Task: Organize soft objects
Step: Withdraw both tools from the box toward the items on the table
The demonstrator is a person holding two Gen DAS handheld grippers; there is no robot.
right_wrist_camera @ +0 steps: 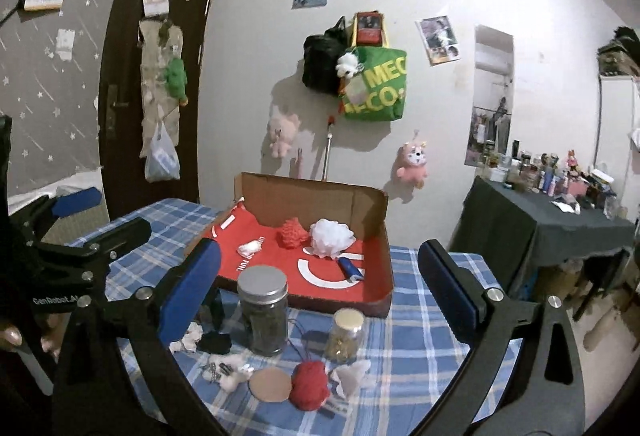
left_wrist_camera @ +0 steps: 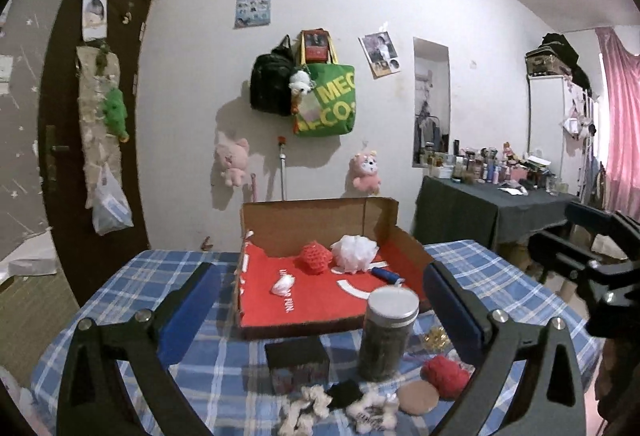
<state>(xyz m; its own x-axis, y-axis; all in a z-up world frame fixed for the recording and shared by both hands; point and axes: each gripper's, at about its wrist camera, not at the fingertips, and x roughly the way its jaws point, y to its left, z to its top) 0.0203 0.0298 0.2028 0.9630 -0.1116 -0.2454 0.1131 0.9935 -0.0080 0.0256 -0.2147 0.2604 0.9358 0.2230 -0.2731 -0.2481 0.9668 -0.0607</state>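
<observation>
A cardboard box with a red lining stands on the blue plaid table; it also shows in the right wrist view. Inside lie a red knitted ball, a white mesh puff, a small white wad and a blue tube. In front on the cloth lie a red yarn ball, a tan round pad, white fluffy pieces, a black cloth and a white crumpled piece. My left gripper and right gripper are both open and empty above the table's near side.
A tall jar with a silver lid and a black box stand before the cardboard box. A small gold-lidded jar stands near the yarn. A dark-draped table crowded with bottles is to the right. Bags and plush toys hang on the wall.
</observation>
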